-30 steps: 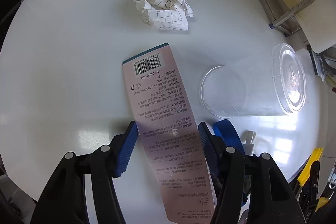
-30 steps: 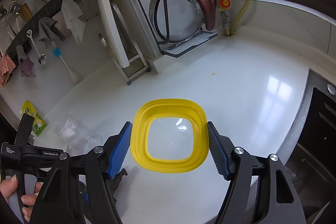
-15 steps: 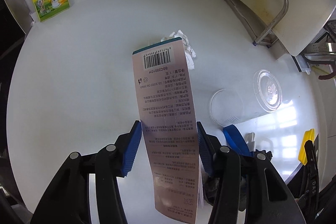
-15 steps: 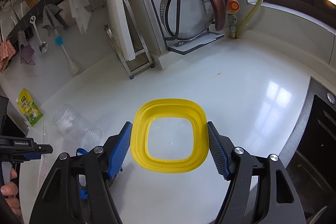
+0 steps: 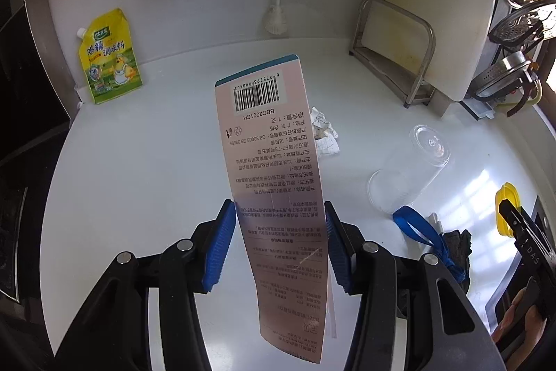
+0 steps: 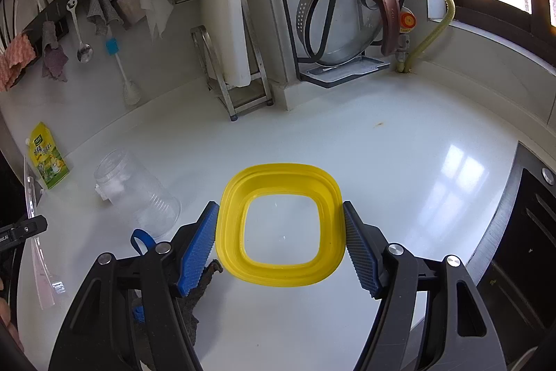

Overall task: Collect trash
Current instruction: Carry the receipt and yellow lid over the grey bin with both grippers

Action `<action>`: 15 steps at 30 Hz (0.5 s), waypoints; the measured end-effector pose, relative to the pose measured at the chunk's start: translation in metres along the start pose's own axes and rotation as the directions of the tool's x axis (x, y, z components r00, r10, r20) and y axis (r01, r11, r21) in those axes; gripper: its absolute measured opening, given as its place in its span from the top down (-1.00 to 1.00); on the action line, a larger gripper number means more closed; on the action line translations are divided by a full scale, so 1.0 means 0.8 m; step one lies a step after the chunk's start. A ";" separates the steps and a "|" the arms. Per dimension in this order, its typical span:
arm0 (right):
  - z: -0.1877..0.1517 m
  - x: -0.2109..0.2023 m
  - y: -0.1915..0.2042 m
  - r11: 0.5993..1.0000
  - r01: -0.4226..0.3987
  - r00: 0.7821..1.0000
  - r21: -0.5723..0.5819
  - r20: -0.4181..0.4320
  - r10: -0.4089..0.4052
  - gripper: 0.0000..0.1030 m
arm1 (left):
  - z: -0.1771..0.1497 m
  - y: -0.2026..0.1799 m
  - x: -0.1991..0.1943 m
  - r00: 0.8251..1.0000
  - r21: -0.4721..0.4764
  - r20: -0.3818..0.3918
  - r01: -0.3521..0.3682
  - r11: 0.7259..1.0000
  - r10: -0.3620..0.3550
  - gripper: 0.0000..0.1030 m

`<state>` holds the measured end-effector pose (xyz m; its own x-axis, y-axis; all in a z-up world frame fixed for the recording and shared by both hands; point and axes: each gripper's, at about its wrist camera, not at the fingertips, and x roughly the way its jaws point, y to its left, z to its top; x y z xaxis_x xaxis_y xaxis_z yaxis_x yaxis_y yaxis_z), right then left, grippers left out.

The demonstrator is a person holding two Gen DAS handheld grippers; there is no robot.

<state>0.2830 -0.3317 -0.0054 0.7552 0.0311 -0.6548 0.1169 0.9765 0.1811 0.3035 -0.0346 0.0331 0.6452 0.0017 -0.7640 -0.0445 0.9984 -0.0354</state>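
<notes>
Left gripper (image 5: 279, 240) is clamped on the pink box (image 5: 274, 162), held above the counter (image 5: 139, 162). Right gripper (image 6: 279, 242) is squeezing the yellow bin (image 6: 279, 273) by its rim. I'd keep the box pinched by its edges, bring it over the bin's mouth, then let go.

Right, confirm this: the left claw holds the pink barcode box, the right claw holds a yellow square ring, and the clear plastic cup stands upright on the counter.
Wrong on the cup: the clear plastic cup lies on its side on the counter, as the right wrist view shows. The left claw does hold the pink barcode box, and the right claw the yellow square ring.
</notes>
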 end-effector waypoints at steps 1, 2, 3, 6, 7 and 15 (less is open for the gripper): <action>-0.002 -0.002 0.005 1.000 -0.002 1.000 -0.010 0.002 0.002 -0.31 | -0.003 0.003 -0.007 1.000 0.005 0.021 -0.009 1.000 0.009 0.05; -0.006 -0.004 0.012 1.000 0.005 1.000 -0.027 0.006 -0.005 -0.31 | -0.006 0.004 -0.010 0.999 0.008 0.033 -0.011 1.000 0.011 0.05; -0.009 -0.007 0.018 0.999 0.018 1.000 -0.047 0.011 -0.018 -0.31 | -0.009 0.006 -0.015 0.999 0.010 0.041 -0.005 1.000 0.004 0.05; -0.019 -0.020 0.031 0.997 0.022 1.000 -0.071 0.024 -0.020 -0.31 | -0.019 0.011 -0.031 0.996 0.036 0.084 -0.019 0.999 0.016 0.05; -0.023 -0.027 0.033 0.998 0.012 1.000 -0.065 0.029 -0.010 -0.31 | -0.024 0.012 -0.037 0.995 0.040 0.095 -0.023 0.999 0.019 0.05; -0.066 -0.098 0.065 0.996 -0.007 0.997 -0.085 0.076 0.013 -0.31 | -0.072 0.028 -0.082 0.986 0.072 0.165 -0.032 0.997 0.020 0.05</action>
<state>0.1959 -0.2720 0.0161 0.8033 0.0276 -0.5950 0.0566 0.9909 0.1223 0.2161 -0.0160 0.0456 0.7615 0.0305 -0.6475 -0.0102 0.9993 0.0351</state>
